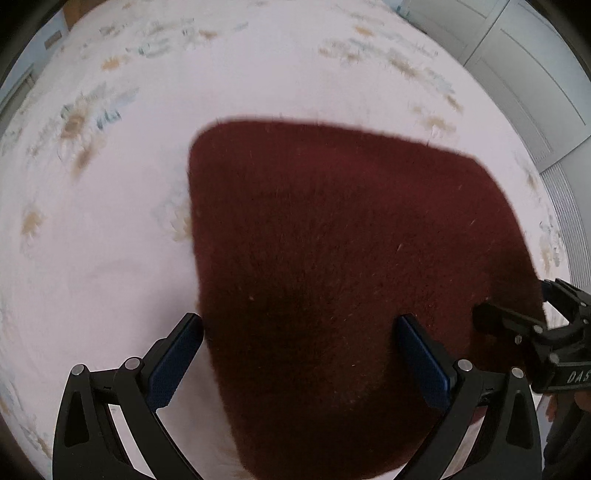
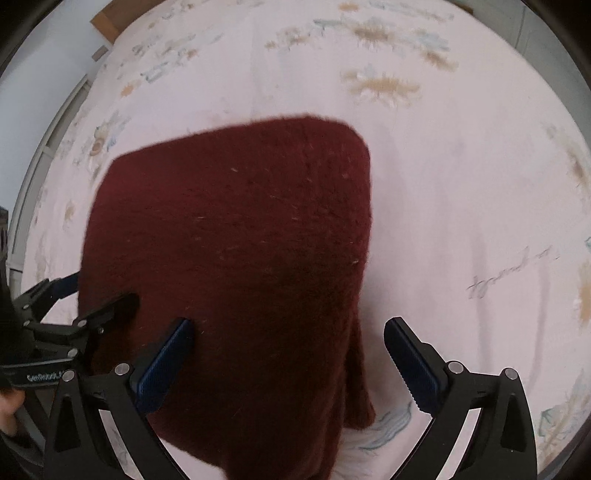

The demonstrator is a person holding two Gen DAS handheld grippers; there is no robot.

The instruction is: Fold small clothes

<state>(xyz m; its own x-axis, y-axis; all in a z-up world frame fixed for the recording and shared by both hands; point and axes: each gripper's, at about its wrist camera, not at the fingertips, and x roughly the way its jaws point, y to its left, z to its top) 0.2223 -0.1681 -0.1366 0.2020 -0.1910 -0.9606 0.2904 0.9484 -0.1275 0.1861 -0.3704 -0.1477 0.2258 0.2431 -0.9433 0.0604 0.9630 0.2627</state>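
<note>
A dark red fuzzy knitted garment [image 1: 332, 258] lies folded flat on a pale pink bedsheet with faded flower prints [image 1: 110, 221]. My left gripper [image 1: 301, 328] is open above the garment's near left part; its left finger hangs over the sheet, its right over the knit. The right gripper shows at that view's right edge [image 1: 517, 317]. In the right wrist view the garment [image 2: 229, 258] fills the middle. My right gripper [image 2: 288, 332] is open above its near right edge. The left gripper shows at the left [image 2: 77, 299], also open.
White cupboard doors [image 1: 535, 74] stand past the bed at the upper right of the left wrist view. A brown board [image 2: 110, 18] and a pale wall lie beyond the bed's far left corner in the right wrist view.
</note>
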